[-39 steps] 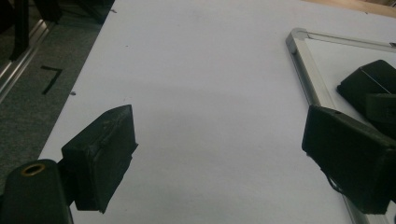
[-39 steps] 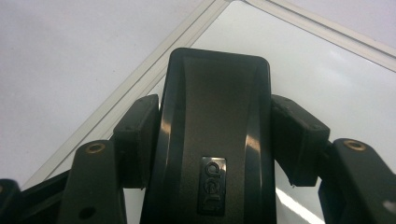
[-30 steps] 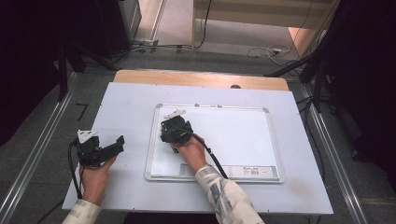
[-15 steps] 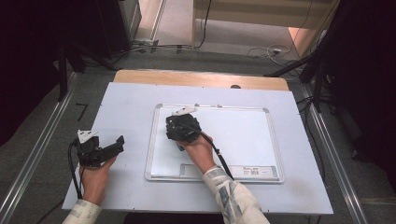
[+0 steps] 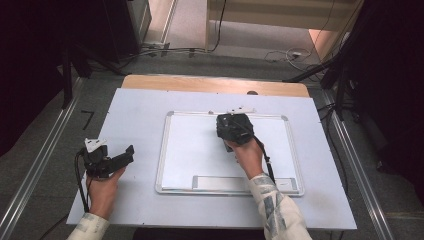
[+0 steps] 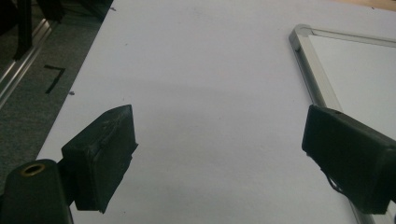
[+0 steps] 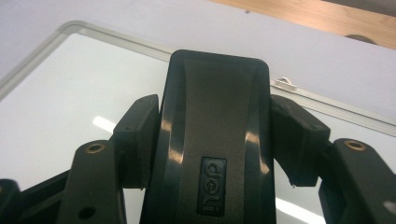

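Right gripper (image 7: pixel 215 140): pinching black eraser (image 7: pixel 215 116), above whiteboard (image 7: pixel 60 93).
Left gripper (image 6: pixel 219 154): spread, empty, over tabletop (image 6: pixel 210 70).

Readable marks: one brand name and one floor mark.

In my right gripper view, the black eraser (image 7: pixel 215 154) I hold carries the raised brand "deli" on a small rectangular plate near its lower middle, with the letters running along the eraser's length, so they read sideways. In my left gripper view, a dark mark shaped like a "7" (image 6: pixel 55 77) sits on the grey floor just left of the bench edge, and the high view shows the same mark. The whiteboard (image 5: pixel 200 150) has a small label at its lower right corner, too small for me to read.
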Action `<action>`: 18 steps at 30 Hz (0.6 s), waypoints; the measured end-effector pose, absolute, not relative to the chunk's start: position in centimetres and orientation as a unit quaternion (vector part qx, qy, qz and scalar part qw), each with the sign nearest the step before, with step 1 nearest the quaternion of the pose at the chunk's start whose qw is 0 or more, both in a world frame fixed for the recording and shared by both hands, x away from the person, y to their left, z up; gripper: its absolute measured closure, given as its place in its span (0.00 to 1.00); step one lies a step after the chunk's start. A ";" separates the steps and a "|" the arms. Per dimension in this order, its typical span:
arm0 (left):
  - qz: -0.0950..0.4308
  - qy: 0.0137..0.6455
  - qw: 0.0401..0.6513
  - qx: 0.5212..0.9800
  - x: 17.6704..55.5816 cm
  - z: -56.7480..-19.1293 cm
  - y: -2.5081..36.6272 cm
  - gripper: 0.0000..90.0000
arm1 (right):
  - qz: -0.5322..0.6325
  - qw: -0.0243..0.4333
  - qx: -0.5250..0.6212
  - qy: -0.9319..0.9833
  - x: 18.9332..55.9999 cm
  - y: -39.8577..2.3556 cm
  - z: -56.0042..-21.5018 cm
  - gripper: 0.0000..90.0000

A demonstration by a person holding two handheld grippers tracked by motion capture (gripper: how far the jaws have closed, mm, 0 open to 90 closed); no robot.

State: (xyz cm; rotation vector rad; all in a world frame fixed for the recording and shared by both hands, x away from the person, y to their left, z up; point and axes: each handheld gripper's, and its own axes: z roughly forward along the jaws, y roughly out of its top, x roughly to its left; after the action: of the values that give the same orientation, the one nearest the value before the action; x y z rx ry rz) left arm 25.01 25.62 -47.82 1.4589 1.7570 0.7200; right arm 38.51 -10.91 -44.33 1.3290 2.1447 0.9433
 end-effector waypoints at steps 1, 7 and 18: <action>0.280 0.683 0.365 0.568 25.0 -47.8 25.6 0.11 | 0.340 0.223 0.484 0.775 38.6 -11.3 -44.3 0.40; 0.280 0.685 0.363 0.566 25.0 -47.9 25.7 0.11 | 0.329 0.231 0.496 0.770 39.1 -13.0 -44.7 0.40; 0.280 0.685 0.363 0.566 25.1 -47.9 25.7 0.11 | 0.317 0.238 0.521 0.756 40.0 -16.1 -45.2 0.40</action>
State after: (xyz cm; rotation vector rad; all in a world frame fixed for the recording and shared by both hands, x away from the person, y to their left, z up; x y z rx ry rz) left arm 25.06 25.70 -47.87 1.4563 1.7641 0.7210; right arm 39.96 -16.06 -45.17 1.4267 2.0707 0.8685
